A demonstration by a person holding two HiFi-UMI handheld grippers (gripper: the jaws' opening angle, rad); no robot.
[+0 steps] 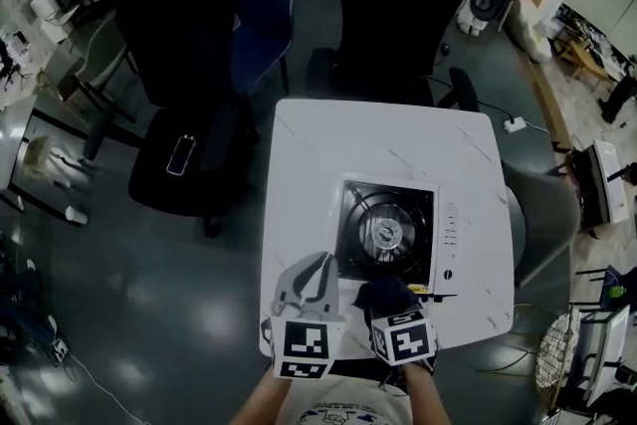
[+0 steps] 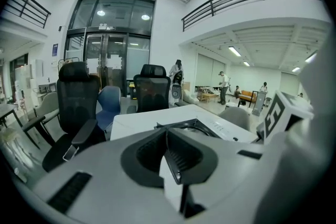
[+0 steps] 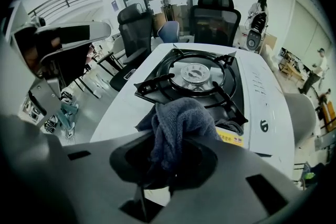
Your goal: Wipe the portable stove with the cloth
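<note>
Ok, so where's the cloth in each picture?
Head view: the cloth is low in the middle, at the near edge of the stove.
Left gripper view: not in it.
Right gripper view: in the middle, pinched in the right gripper.
Shared landmark: the stove, seen past the jaws in the left gripper view and behind the cloth in the right gripper view.

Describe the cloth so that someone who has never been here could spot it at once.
Find the white table with the portable stove on it. At the stove's near edge, the right gripper has its jaws shut on the cloth. It is a soft, crumpled, dark blue-grey bundle, unlike the rigid black grate and the white casing beside it.
</note>
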